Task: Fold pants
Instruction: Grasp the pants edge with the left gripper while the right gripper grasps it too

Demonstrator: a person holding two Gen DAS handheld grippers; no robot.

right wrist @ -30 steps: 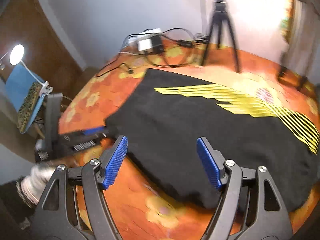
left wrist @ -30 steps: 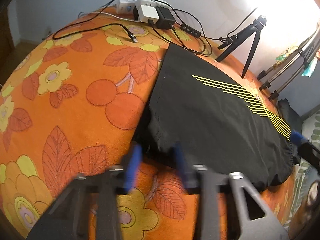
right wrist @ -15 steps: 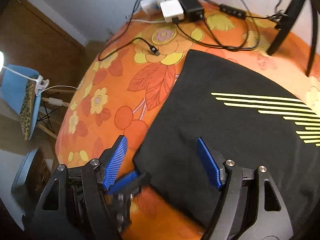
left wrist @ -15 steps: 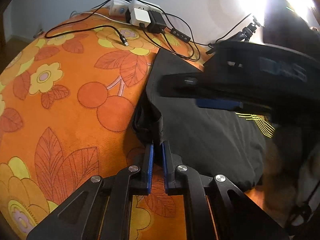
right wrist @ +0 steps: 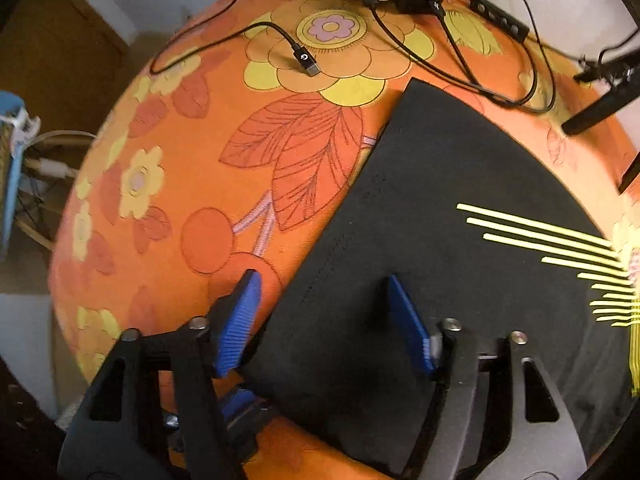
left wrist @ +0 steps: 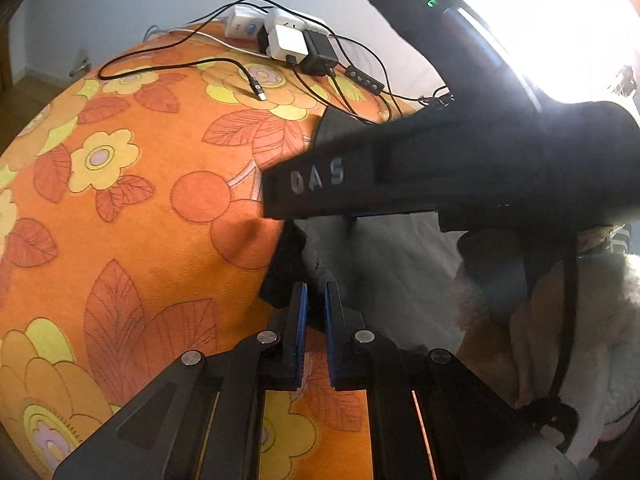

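Observation:
Black pants (right wrist: 460,208) with yellow stripes lie flat on the orange flowered bedspread (right wrist: 224,184). My left gripper (left wrist: 314,300) is shut on the near left corner of the pants (left wrist: 286,268), which bunches up at its fingertips. My right gripper (right wrist: 324,304) is open and hovers over the pants' left edge, one blue pad (right wrist: 238,312) over the bedspread, the other over the cloth. Its black body (left wrist: 440,160) crosses the left wrist view and hides most of the pants there. The left gripper's tips (right wrist: 240,404) show below the right one.
A power strip with chargers (left wrist: 292,40) and loose black cables (right wrist: 304,62) lie at the far edge of the bed. A tripod leg (right wrist: 600,108) stands at the far right. A blue chair (right wrist: 10,176) stands off the bed's left side.
My left gripper closed on the pants' corner. My right gripper swung left across the pants and came down over the left edge, right above the left gripper.

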